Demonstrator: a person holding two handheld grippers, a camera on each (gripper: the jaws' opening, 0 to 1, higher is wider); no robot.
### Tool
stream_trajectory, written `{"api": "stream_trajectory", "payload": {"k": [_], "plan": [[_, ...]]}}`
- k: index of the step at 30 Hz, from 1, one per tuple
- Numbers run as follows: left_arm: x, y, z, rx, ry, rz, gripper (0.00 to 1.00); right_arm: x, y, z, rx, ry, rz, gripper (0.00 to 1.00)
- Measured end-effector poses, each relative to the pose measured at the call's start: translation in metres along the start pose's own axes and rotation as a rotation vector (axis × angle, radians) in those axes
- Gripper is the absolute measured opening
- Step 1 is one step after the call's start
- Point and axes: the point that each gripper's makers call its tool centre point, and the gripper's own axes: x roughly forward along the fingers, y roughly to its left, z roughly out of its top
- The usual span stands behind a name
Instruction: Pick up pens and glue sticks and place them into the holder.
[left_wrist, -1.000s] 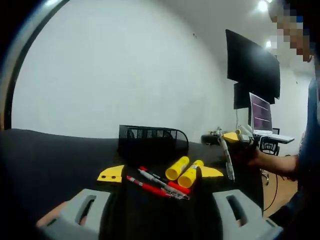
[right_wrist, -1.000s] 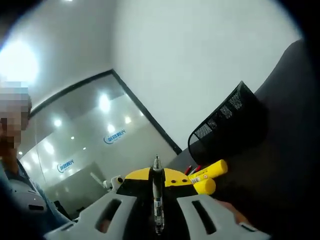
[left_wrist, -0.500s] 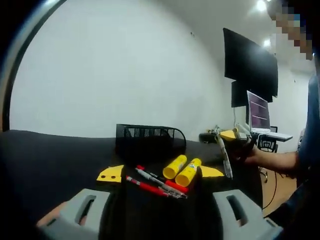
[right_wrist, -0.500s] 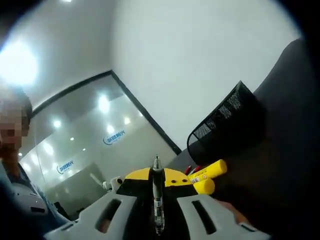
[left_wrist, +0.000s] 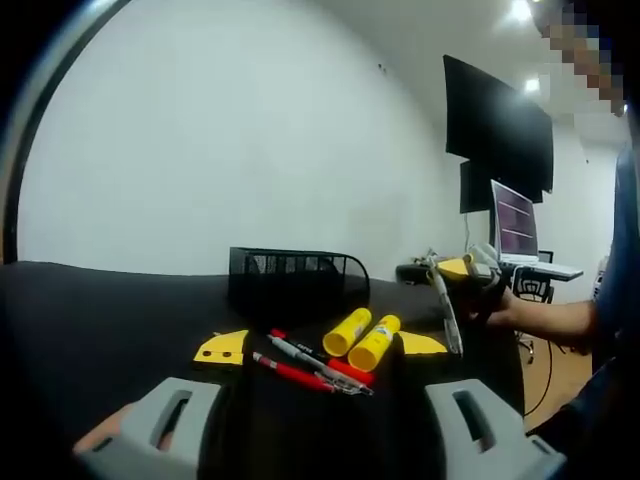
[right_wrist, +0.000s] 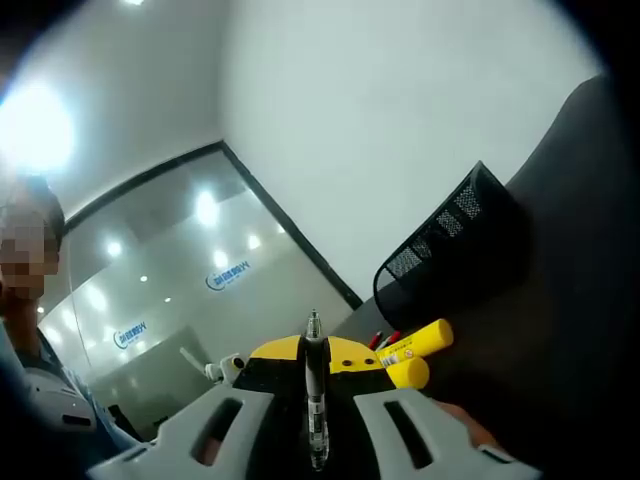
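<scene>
1. The black table (left_wrist: 90, 320) carries everything; the black mesh holder (left_wrist: 295, 282) stands at its far side in the left gripper view, open top up, apparently empty as far as the mesh shows.

2. Just in front of the holder lie two yellow glue sticks (left_wrist: 362, 338) side by side, long axes running toward the holder, and beside them a small heap of pens (left_wrist: 305, 364) — red and silver — lying slantwise across the cloth, touching one another.

3. The left gripper (left_wrist: 318, 345) hangs over that heap with its yellow-tipped jaws spread wide, holding nothing.

4. The right gripper (right_wrist: 316, 365) is clenched on a single clear pen (right_wrist: 315, 400), which stands along the jaws' own line with its tip pointing forward past the yellow pads. In the left gripper view the same tool (left_wrist: 455, 272) hangs off to the right of the holder, held by a hand (left_wrist: 500, 305), the pen hanging downward from it.

5. What the drop turns on: in the right gripper view the holder (right_wrist: 455, 245) lies up and to the right of the pen tip, apart from it. I judge the right hand must carry across to the holder's mouth and stand the pen over it before letting go.
</scene>
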Motion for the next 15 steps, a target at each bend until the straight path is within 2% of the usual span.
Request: {"api": "stream_trajectory", "payload": {"k": [10, 15], "plan": [[0.001, 0.001, 0.001, -0.018, -0.002, -0.021, 0.56, -0.003, 0.008, 0.007, -0.013, -0.034, -0.005, 0.05], [0.002, 0.005, 0.001, -0.024, -0.004, -0.015, 0.56, 0.004, 0.011, 0.017, -0.042, -0.047, -0.004, 0.05]]}}
